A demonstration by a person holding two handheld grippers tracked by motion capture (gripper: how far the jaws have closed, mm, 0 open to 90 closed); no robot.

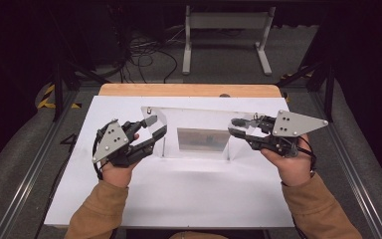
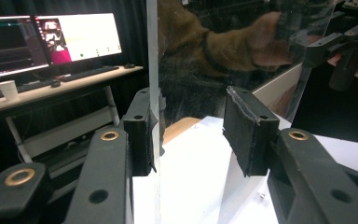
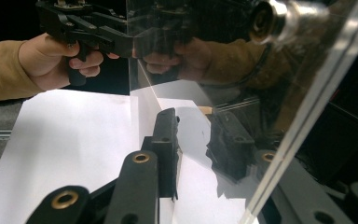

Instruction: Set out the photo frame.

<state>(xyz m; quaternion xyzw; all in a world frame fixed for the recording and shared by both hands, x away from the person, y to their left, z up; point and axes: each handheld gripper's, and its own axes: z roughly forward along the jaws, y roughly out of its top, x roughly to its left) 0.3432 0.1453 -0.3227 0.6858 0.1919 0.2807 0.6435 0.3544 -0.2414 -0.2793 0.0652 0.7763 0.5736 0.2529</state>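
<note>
Two grippers hold one clear plastic box (image 1: 194, 130) above the white table (image 1: 179, 199): left gripper (image 1: 151, 130) clamps its left wall, right gripper (image 1: 238, 127) its right wall, keeping it level.

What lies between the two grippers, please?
In the high view, the clear acrylic box spans from the left gripper to the right gripper.

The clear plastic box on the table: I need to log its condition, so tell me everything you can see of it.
The clear plastic box looks like see-through acrylic: thin flat walls, small metal fittings at the top corners. It sits tilted over the white sheet. The left gripper straddles its left wall, one pad against the panel edge. The right gripper straddles its right wall. Its panels reflect the person's sleeves.
</note>
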